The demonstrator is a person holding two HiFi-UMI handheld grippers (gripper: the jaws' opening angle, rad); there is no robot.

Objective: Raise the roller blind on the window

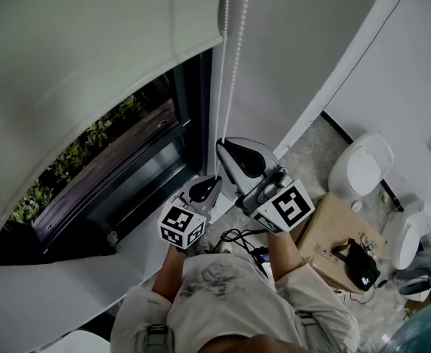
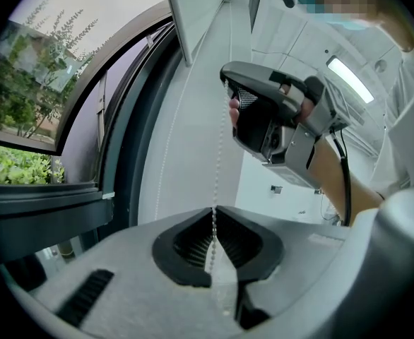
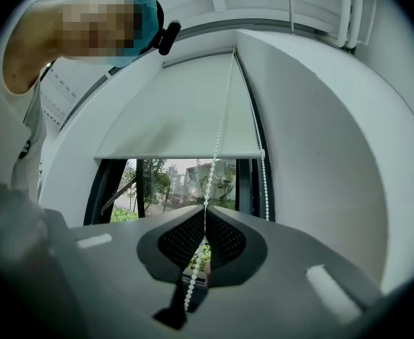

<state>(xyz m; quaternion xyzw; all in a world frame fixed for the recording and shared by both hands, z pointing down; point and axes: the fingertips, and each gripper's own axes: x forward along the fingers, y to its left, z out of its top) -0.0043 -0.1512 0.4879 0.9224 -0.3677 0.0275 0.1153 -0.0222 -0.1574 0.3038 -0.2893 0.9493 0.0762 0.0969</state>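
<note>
We are gripping the bead chain [image 1: 234, 65] with both grippers beside the window [image 1: 120, 171]. In the left gripper view, the left gripper [image 2: 214, 212] is pressing its ribbed pads [image 2: 189, 244] together on the chain [image 2: 217, 154], which is running straight between the two fingers, pinched at their tips and passing down through the hollow behind them. That strand is rising toward the tips of the right gripper [image 2: 228, 94], which is sitting above the left one. In the right gripper view, the right gripper [image 3: 205, 209] is likewise clamping its jaws on one strand of the chain [image 3: 217, 136], with beads showing above the tips and again below the pads. A second strand [image 3: 263, 168] is hanging free just to the right, close to the window frame [image 3: 245, 182]. The roller blind [image 3: 182, 111] is covering the upper part of the window [image 3: 172, 182], its bottom edge lying above the right gripper's fingers, and greenery [image 3: 122, 214] is showing below it. In the head view, the left gripper [image 1: 214, 181] is sitting lower, the right gripper [image 1: 223, 147] just above it, and the blind [image 1: 83, 50] is hanging at the upper left.
</note>
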